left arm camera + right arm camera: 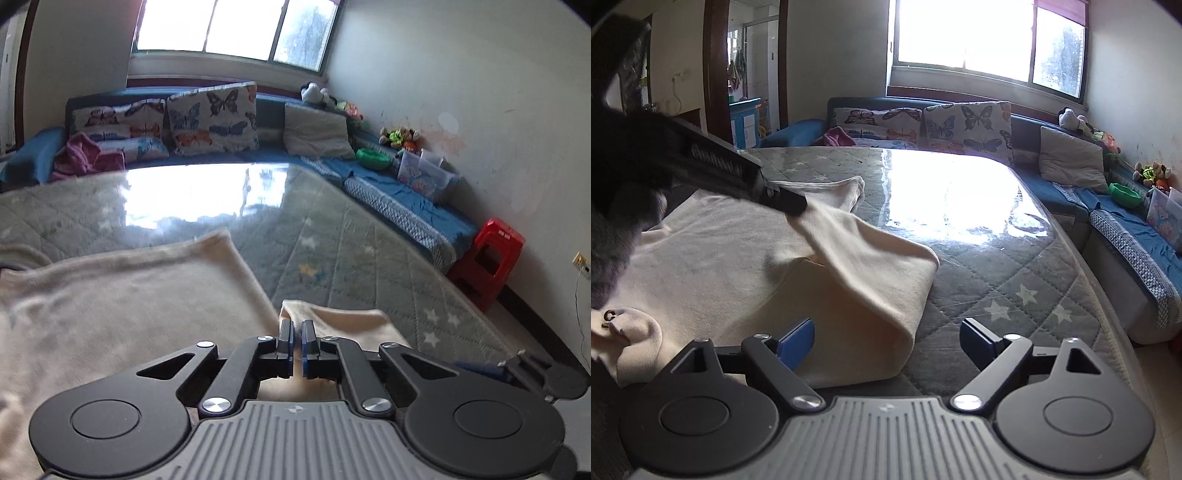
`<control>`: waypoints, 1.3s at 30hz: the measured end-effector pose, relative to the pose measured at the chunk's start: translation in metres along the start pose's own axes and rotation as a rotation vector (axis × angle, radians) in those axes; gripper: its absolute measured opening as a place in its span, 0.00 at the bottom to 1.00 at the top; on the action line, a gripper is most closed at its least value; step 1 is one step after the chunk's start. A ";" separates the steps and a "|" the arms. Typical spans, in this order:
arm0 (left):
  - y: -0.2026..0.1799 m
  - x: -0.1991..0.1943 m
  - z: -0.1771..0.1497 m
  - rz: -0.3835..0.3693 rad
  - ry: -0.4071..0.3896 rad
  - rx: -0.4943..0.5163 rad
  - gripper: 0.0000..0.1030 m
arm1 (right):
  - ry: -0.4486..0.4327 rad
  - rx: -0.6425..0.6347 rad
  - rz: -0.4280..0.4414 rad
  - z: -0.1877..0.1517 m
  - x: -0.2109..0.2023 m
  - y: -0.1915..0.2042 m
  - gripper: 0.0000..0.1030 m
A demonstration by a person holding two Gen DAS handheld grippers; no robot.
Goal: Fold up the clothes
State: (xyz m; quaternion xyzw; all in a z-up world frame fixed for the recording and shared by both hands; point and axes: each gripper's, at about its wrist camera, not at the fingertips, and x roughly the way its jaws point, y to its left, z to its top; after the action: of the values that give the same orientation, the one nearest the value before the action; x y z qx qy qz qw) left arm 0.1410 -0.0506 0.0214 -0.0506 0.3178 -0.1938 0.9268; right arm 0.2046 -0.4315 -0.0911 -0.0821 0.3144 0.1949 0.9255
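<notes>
Cream garment (738,258) pinched by left gripper (297,326) — right gripper (888,341) spread wide.

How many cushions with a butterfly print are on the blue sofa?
3. One butterfly cushion stands upright in the middle; a second leans left of it; a third lies flat below that one, beside the pink cloth. More may be hidden.

The garment (746,258) is soft, matt cream fleece. The mattress (1015,280) is quilted cloth (glossy under clear plastic film).
</notes>
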 end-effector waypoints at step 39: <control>0.116 -0.130 -0.100 0.219 -0.042 -0.081 0.04 | 0.052 -0.224 0.058 0.001 -0.040 0.052 0.92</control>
State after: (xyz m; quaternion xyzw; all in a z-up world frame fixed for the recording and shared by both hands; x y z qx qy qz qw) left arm 0.0241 0.1100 -0.0091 -0.0569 0.3096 -0.0775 0.9460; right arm 0.1543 -0.3966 -0.0675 -0.1811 0.3168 0.2531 0.8960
